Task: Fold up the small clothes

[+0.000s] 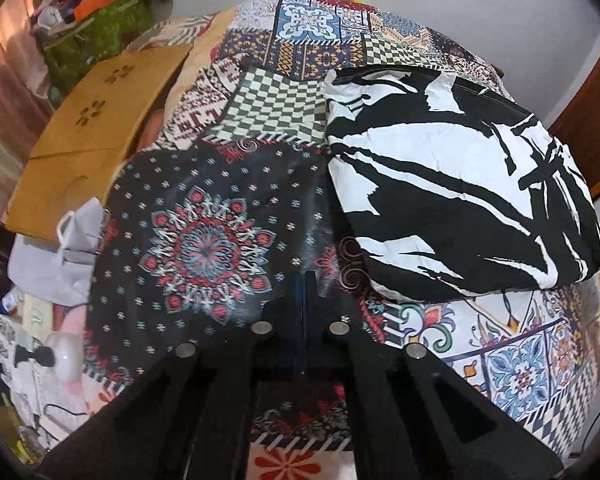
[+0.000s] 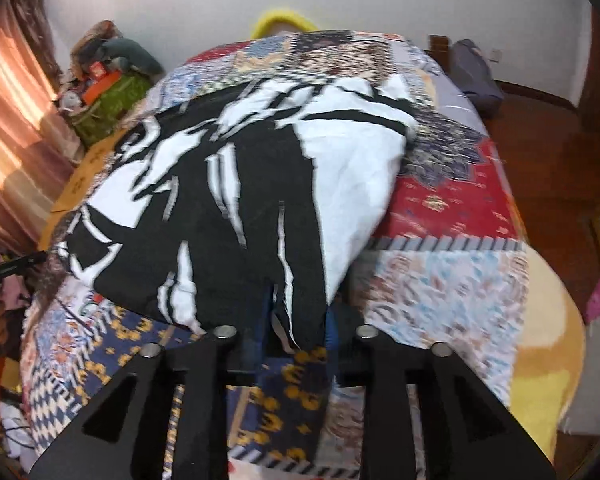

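Note:
A black-and-white patterned garment [image 1: 440, 184] lies bunched on the patchwork bedspread [image 1: 204, 240]. In the left wrist view it sits to the right of my left gripper [image 1: 304, 284], which is shut with nothing in it, above the black mandala patch. The same garment [image 2: 228, 200] fills the middle of the right wrist view. Its near hem hangs down between the fingers of my right gripper [image 2: 294, 332]. The jaws stand a little apart, with a dark gap beside the cloth on the left, so the pads do not press on it.
Flat brown cardboard [image 1: 100, 120] and a white paper bag [image 1: 60, 252] lie along the bed's left edge. Cluttered boxes [image 1: 96, 36] stand at the far left by a curtain [image 2: 12, 120]. To the right are wooden floor [image 2: 540, 140] and a grey bag [image 2: 476, 76].

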The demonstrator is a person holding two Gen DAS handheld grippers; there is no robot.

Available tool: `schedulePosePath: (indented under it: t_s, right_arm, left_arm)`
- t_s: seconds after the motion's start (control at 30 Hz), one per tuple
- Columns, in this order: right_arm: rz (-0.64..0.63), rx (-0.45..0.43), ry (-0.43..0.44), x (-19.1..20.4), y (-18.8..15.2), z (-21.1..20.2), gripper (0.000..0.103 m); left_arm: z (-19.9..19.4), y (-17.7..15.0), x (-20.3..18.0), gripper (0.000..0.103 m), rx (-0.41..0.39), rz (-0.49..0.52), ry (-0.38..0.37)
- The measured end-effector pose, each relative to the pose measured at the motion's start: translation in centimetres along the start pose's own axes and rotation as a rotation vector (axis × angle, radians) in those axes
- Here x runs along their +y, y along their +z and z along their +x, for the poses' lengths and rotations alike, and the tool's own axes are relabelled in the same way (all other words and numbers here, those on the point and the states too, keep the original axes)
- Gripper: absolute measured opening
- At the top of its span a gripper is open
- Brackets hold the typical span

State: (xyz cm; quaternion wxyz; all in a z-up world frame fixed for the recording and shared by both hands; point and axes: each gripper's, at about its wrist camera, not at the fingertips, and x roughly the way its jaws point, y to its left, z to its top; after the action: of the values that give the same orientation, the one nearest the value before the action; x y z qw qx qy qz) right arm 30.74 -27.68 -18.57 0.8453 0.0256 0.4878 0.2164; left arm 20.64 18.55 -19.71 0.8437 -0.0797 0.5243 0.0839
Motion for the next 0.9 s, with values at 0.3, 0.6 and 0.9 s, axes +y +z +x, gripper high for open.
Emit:
schedulePosePath:
  t_s: [0.3, 0.6, 0.9]
  right_arm:
    - [0.012, -0.142, -0.069, -0.2, 3.1, -3.0, 0.049]
    - [-0.201, -0.095, -0.028, 5.2, 5.7, 2.3, 0.049]
    - [-0.234, -0.044, -0.025, 4.2, 5.5, 6.6, 0.049]
  left_arm:
    - [-1.1, 4.2, -2.4, 0.043, -0.086, 0.051, -0.002]
    - [4.0, 10.5, -7.3, 0.057, -0.044, 0.125, -0.059]
    - [12.6, 18.9, -5.5, 0.057, 0.044, 0.053, 0.043]
